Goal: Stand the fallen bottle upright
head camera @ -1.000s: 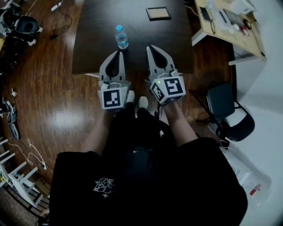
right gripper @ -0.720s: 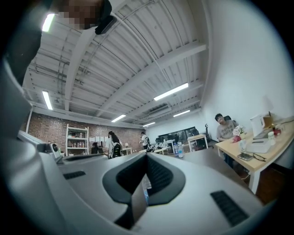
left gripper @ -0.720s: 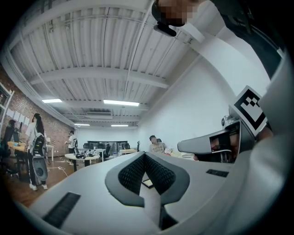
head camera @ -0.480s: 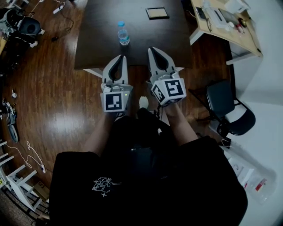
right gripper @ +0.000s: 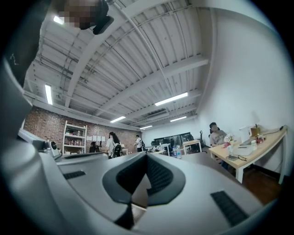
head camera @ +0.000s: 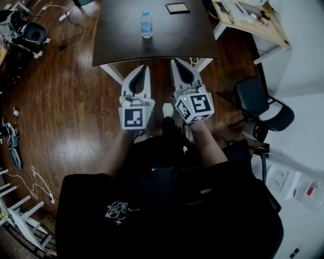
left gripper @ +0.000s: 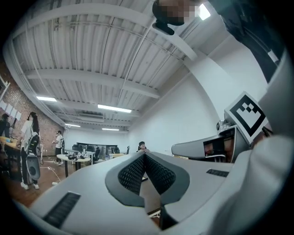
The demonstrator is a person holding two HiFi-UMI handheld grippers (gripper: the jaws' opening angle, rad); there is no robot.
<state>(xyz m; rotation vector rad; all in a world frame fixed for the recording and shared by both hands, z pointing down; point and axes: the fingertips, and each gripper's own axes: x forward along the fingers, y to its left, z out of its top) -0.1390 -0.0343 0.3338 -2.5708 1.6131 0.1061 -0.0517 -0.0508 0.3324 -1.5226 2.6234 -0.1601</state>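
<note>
Bottle [head camera: 146, 24] with a blue cap is standing upright on the dark table [head camera: 172, 38], toward its far side and well apart from both grippers. A flat framed panel [head camera: 177, 7] is lying just beyond it, to the right, on the same tabletop. The table's near edge is sitting between the bottle and the grippers. The left gripper [head camera: 145, 69] and right gripper [head camera: 173, 61] are hanging side by side over the wooden floor [head camera: 66, 111], each with its jaws pressed together on nothing. A black chair [head camera: 263, 106] is standing off to the right, a cluttered light desk [head camera: 253, 25] behind it, and cables [head camera: 55, 10] are trailing across the floor at left.
</note>
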